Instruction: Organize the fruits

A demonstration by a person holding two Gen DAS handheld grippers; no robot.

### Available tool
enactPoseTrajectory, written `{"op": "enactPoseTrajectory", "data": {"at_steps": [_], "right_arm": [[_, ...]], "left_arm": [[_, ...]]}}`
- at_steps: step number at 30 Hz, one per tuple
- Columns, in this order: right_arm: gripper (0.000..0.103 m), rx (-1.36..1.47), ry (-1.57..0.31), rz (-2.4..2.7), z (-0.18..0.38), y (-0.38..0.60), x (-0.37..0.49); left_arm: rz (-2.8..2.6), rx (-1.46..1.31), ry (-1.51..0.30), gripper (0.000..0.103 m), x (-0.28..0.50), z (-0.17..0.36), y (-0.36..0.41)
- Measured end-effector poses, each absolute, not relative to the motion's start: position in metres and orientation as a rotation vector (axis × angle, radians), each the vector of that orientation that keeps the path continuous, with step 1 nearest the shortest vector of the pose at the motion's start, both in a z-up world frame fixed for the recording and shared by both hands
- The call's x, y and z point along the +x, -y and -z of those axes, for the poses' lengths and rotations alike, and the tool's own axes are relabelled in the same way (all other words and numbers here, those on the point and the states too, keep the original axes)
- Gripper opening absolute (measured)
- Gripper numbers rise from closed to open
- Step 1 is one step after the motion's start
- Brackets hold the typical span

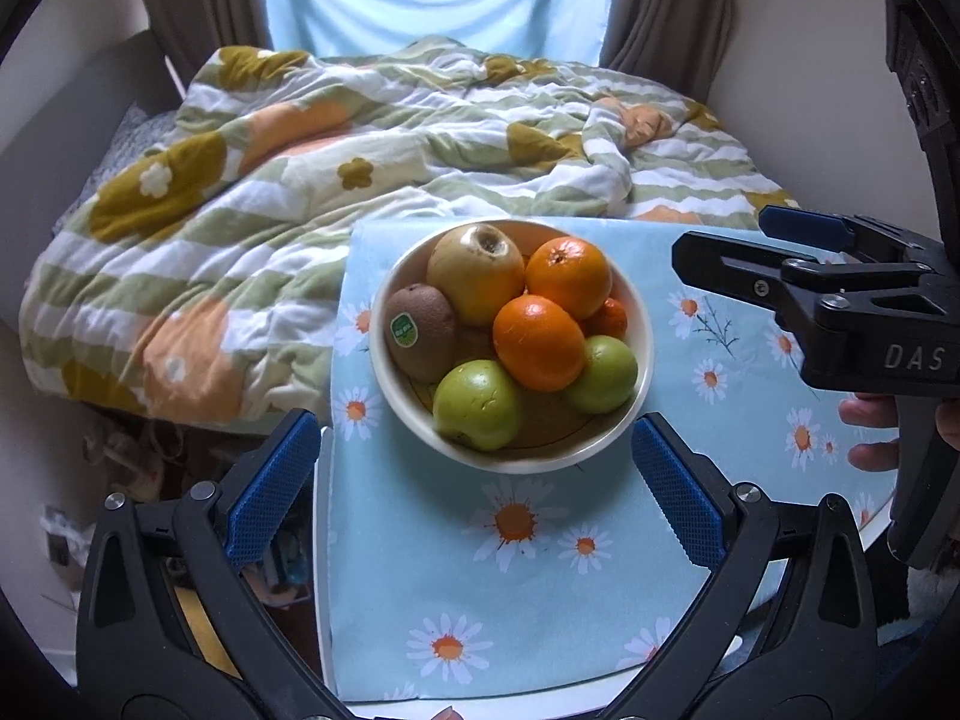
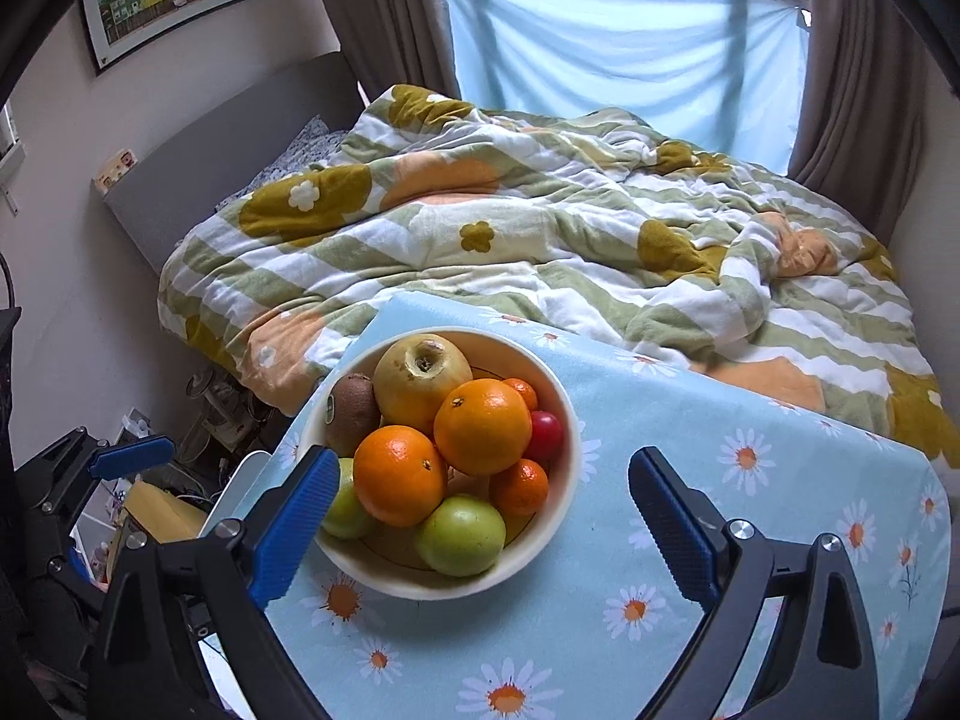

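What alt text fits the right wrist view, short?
A white bowl heaped with fruit, including oranges, green apples and a kiwi, sits on a daisy-print cloth. The open right gripper frames it, holding nothing. A rumpled floral duvet lies behind.

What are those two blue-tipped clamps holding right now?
Nothing. The left gripper and right gripper are both open, short of the white fruit bowl.
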State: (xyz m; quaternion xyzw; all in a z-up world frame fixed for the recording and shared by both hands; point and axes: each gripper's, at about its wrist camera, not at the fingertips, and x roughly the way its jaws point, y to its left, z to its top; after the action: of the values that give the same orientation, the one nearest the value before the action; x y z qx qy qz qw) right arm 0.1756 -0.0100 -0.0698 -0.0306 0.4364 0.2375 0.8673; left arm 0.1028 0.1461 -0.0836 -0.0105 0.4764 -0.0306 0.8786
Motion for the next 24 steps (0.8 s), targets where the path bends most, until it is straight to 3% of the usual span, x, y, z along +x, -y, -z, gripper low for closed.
{"op": "enactPoseTrajectory", "data": {"at_steps": [12, 24], "right_arm": [[0.096, -0.013, -0.843, -0.242, 0.006, 0.098, 0.129], [0.096, 0.007, -0.866, -0.119, 0.011, 0.161, 0.102]], "left_arm": [[0.08, -0.013, -0.864, 0.103, 0.094, 0.018, -0.1], [0.036, -0.045, -0.798, 0.103, 0.07, 0.002, -0.061]]}}
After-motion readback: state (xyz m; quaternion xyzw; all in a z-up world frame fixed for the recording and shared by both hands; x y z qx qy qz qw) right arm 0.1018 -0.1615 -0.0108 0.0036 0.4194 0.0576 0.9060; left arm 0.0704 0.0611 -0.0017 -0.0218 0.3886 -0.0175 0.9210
